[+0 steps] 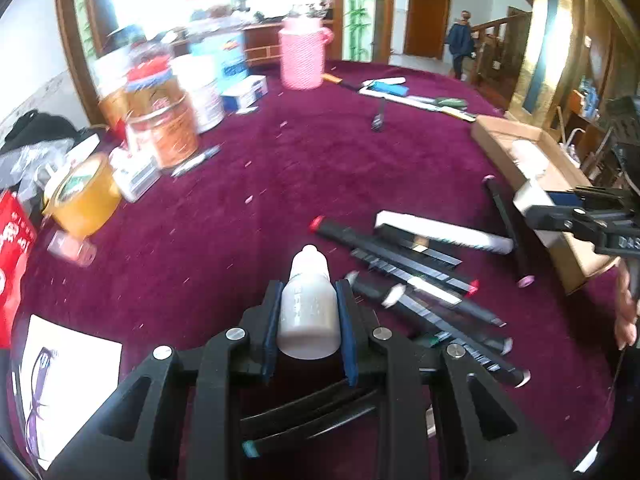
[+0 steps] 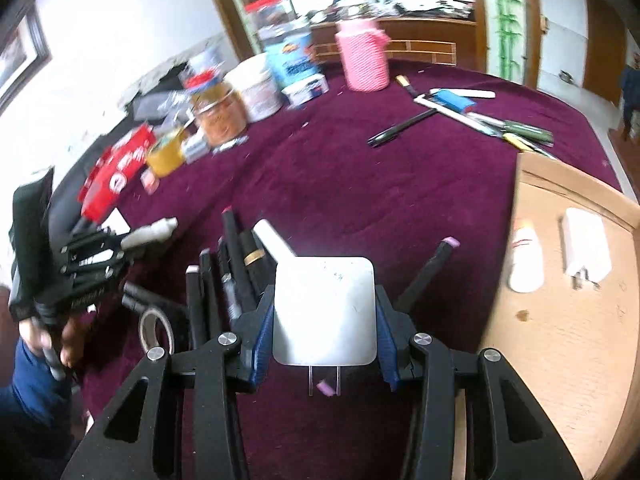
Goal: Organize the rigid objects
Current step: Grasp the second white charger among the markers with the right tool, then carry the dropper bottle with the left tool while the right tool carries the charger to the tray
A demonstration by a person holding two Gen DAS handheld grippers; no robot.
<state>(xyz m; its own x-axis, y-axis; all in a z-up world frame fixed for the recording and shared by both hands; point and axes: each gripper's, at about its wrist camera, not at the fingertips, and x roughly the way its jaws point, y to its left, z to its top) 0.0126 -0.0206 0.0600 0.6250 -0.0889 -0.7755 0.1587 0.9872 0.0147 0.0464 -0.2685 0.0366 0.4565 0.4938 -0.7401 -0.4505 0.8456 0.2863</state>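
Observation:
In the left wrist view my left gripper (image 1: 309, 292) is shut on a small white dropper bottle (image 1: 308, 316), nozzle pointing away, lifted above the maroon tablecloth (image 1: 320, 168). In the right wrist view my right gripper (image 2: 325, 300) is shut on a white square plug charger (image 2: 324, 308), its prongs facing the camera. Several black markers (image 1: 420, 280) lie in a loose pile just beyond the bottle. An open cardboard box (image 2: 560, 340) at the right holds another white bottle (image 2: 526, 260) and a white charger (image 2: 586, 248). The other view shows each gripper too: left gripper (image 2: 116, 240), right gripper (image 1: 532, 204).
A pink woven container (image 1: 302, 56), jars and cans (image 1: 172, 128) and a yellow cup (image 1: 80, 196) crowd the far left of the table. Pens and flat tools (image 1: 400, 92) lie at the back. A tape roll (image 2: 156, 328) sits beside the markers. A person (image 1: 460, 44) stands far off.

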